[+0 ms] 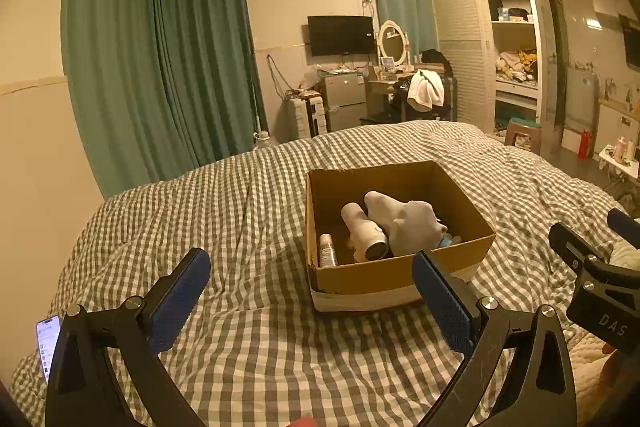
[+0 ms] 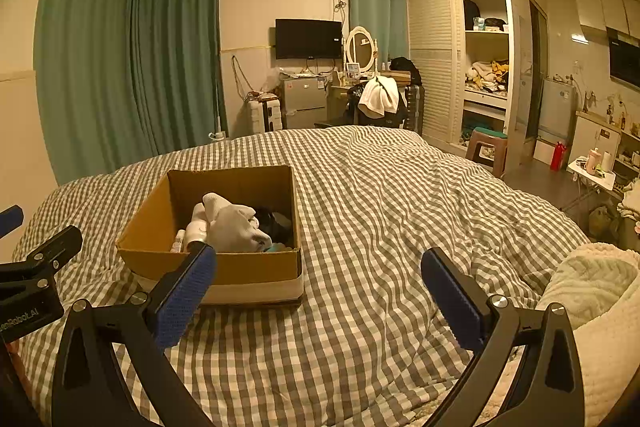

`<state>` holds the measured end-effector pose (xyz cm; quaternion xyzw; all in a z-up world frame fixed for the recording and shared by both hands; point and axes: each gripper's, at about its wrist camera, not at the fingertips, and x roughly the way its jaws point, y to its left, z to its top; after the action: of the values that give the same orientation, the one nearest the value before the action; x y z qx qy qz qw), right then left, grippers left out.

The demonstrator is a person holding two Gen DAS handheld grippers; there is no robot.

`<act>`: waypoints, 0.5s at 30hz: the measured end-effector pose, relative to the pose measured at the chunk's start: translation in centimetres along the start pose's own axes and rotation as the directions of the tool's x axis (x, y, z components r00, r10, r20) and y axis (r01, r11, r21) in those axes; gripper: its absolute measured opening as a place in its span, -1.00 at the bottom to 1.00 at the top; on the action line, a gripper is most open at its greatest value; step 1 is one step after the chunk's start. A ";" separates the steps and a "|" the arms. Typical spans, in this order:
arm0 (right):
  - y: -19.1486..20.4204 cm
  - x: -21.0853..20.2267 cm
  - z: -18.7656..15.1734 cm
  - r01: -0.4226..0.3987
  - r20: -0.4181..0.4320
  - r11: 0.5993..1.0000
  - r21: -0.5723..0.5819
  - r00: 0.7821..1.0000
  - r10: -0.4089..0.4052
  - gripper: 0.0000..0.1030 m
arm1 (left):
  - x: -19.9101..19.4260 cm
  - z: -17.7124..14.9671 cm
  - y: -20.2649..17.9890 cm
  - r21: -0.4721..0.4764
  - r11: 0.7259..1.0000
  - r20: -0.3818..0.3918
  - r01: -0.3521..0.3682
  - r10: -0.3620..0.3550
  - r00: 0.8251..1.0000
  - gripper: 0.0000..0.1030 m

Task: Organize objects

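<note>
An open cardboard box (image 1: 400, 275) sits on the checked bed cover (image 1: 240, 219). It holds a white hair dryer (image 1: 362, 231), a white sock (image 1: 404, 223) and a small white bottle (image 1: 327, 250). My left gripper (image 1: 312, 291) is open and empty, just in front of the box. In the right wrist view the box (image 2: 256, 269) is to the left, with the sock (image 2: 232, 223) and a dark item (image 2: 276, 223) inside. My right gripper (image 2: 320, 291) is open and empty above the bed cover (image 2: 380, 227), to the right of the box.
A phone (image 1: 48, 343) lies at the left edge of the bed. A fluffy cream blanket (image 2: 600, 299) lies at the right. Beyond the bed are curtains, a TV, a small fridge, a dressing table, a wardrobe and a stool (image 2: 486, 147).
</note>
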<state>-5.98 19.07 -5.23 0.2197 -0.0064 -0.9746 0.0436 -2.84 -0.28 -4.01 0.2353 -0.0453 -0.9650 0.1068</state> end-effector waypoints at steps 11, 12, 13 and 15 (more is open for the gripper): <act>0.3 0.2 -0.3 0.002 -0.007 1.000 -0.008 1.000 -0.002 0.99 | -0.2 -0.1 0.1 0.000 1.000 0.010 -0.012 0.012 1.000 1.00; 0.3 0.3 -0.3 0.001 -0.008 1.000 -0.007 1.000 -0.001 0.99 | -0.2 -0.2 0.0 0.001 1.000 0.007 -0.013 0.013 1.000 1.00; 0.3 0.3 -0.3 0.000 -0.009 1.000 -0.007 1.000 0.000 0.99 | -0.1 -0.2 0.0 0.002 1.000 0.004 -0.014 0.014 1.000 1.00; 0.3 0.3 -0.4 0.001 -0.010 1.000 -0.009 1.000 -0.001 0.99 | 0.0 -0.2 0.0 0.002 1.000 -0.002 -0.011 0.011 1.000 1.00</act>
<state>-6.07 18.71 -5.67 0.2246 -0.0017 -0.9735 0.0439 -2.76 -0.33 -4.19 0.2363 -0.0475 -0.9641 0.1118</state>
